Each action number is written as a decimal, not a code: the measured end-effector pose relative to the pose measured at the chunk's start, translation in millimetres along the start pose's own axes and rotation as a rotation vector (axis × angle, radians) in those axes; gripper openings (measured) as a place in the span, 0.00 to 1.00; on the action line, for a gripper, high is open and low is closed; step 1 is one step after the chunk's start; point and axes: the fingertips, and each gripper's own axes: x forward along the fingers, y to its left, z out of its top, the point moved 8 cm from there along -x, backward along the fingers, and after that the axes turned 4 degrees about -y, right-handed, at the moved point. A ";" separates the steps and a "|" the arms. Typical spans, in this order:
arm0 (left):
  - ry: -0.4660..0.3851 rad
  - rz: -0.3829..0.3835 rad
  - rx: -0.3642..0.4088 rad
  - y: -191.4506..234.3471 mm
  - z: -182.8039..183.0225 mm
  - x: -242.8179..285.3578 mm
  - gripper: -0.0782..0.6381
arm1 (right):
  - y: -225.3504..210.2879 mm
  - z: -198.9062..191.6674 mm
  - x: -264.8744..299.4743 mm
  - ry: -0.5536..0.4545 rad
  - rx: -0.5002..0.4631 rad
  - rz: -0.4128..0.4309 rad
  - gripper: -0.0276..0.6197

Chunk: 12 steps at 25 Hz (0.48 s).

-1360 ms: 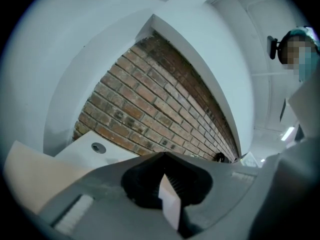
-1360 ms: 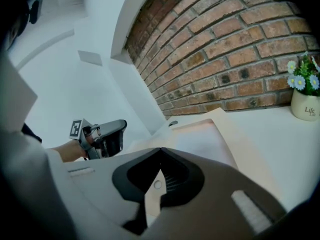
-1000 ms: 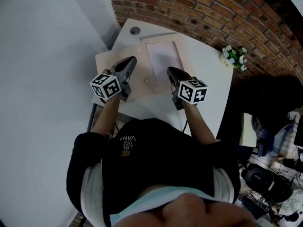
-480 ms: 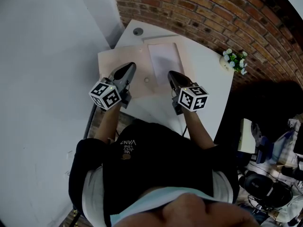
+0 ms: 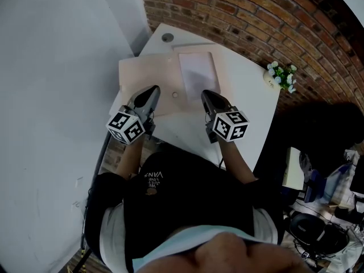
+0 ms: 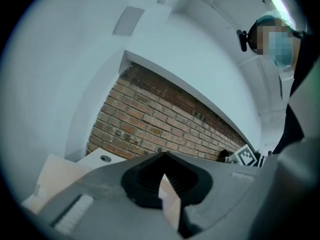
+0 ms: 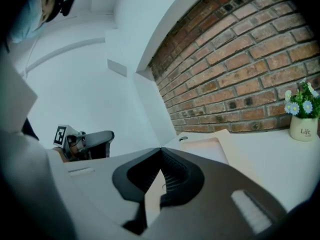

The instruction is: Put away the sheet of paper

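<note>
With my left tool (image 5: 149, 93) and right tool (image 5: 208, 97) both clenched empty, the sheet (image 5: 198, 71) lies flat on the pad (image 5: 142, 73) on the counter (image 5: 250, 92), just ahead of the right tool, long axis pointing away toward the wall (image 5: 239, 16), so right is nearer.

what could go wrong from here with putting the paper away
1. The sheet of paper lies flat on the beige board. The left tool and right tool are both shut and empty, short of it. A pinch at its edge may only slide or crease it.
2. The board seems to stick out past the left edge of the table, so a push there could tip it off.
</note>
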 end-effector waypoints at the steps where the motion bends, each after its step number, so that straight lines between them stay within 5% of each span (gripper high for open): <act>1: -0.001 0.009 -0.003 -2.0 -2.0 -3.0 0.11 | 1.4 -0.2 -1.8 -0.005 -0.006 0.002 0.04; 12: 0.027 0.053 0.039 -22.8 -7.5 -32.1 0.11 | 11.4 -1.8 -14.4 -0.030 -0.053 0.013 0.04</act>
